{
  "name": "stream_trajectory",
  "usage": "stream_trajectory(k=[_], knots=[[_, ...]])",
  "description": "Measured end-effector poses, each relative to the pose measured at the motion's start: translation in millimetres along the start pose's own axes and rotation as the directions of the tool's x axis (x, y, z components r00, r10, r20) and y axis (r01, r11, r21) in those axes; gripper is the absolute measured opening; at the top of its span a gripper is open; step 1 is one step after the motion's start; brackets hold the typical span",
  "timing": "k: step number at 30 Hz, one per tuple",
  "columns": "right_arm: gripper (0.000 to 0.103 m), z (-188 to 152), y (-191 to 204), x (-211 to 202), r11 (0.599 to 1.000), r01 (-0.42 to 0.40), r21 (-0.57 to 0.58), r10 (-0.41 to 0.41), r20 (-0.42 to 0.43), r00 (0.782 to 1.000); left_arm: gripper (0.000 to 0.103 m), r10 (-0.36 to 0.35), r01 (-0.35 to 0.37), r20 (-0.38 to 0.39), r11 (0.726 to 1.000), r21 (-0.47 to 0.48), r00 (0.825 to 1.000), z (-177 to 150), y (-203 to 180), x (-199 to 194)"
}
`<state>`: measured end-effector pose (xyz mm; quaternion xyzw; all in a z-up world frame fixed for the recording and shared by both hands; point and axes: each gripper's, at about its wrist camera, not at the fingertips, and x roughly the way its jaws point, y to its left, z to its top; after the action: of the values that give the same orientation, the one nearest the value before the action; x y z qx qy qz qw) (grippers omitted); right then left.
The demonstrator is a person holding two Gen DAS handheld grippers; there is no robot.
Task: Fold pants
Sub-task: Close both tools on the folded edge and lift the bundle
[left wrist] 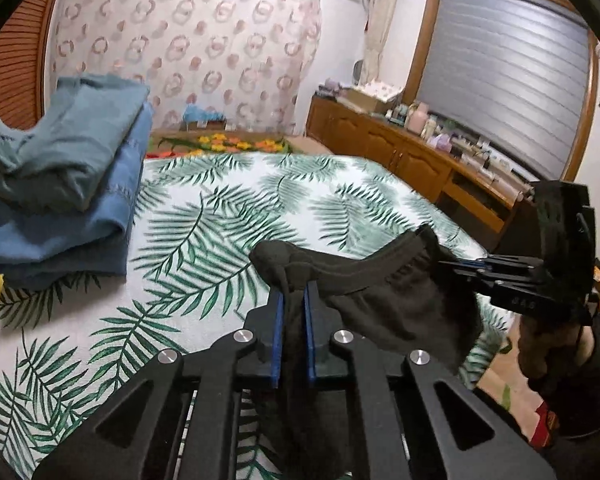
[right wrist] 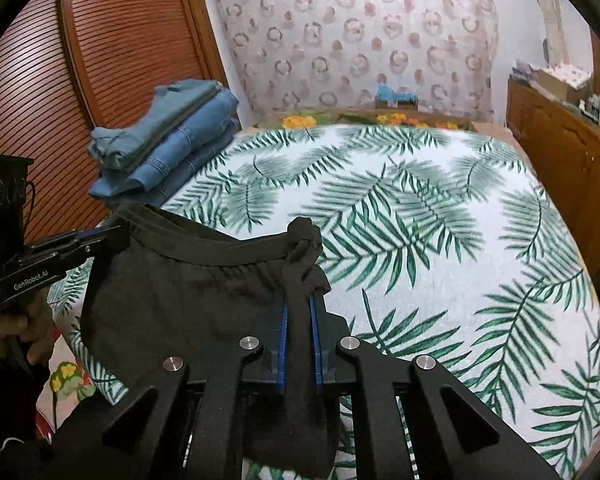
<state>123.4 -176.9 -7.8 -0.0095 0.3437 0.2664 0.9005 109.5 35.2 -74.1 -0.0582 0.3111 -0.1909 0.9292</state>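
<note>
Your left gripper (left wrist: pixel 294 300) and right gripper (right wrist: pixel 302 304) each clamp the waistband of the dark pants (right wrist: pixel 188 280), held above the bed (right wrist: pixel 440 240); their legs hang out of view.

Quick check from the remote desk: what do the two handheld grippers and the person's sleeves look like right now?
Both are matte black linkage grippers with round silver pivot bolts and blue pads on the fingers. The left gripper carries white "GenRobot.AI" lettering on its side, seen from the right wrist view, and a boxy black camera block on top. The right gripper matches. A dark sleeve covers the left arm.
</note>
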Motion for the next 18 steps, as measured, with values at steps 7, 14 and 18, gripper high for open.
stream_trajectory(k=[7,14,18], knots=[[0.009,5.3,10.7,-29.6,0.999,-0.005,-0.032,0.007,0.082,0.997,0.010,0.001,-0.004,0.087,0.999,0.036,0.996,13.7,-16.3,-27.9],[0.009,14.3,21.1,-52.4,0.997,0.012,-0.074,-0.002,0.133,0.991,0.010,-0.002,-0.010,0.152,0.997,0.075,0.988,29.3,-27.2,-53.8],[0.009,17.5,25.3,-65.7,0.996,0.012,-0.093,0.003,0.157,0.988,0.010,0.000,-0.016,0.180,0.996,0.087,0.984,35.0,-31.2,-63.4]])
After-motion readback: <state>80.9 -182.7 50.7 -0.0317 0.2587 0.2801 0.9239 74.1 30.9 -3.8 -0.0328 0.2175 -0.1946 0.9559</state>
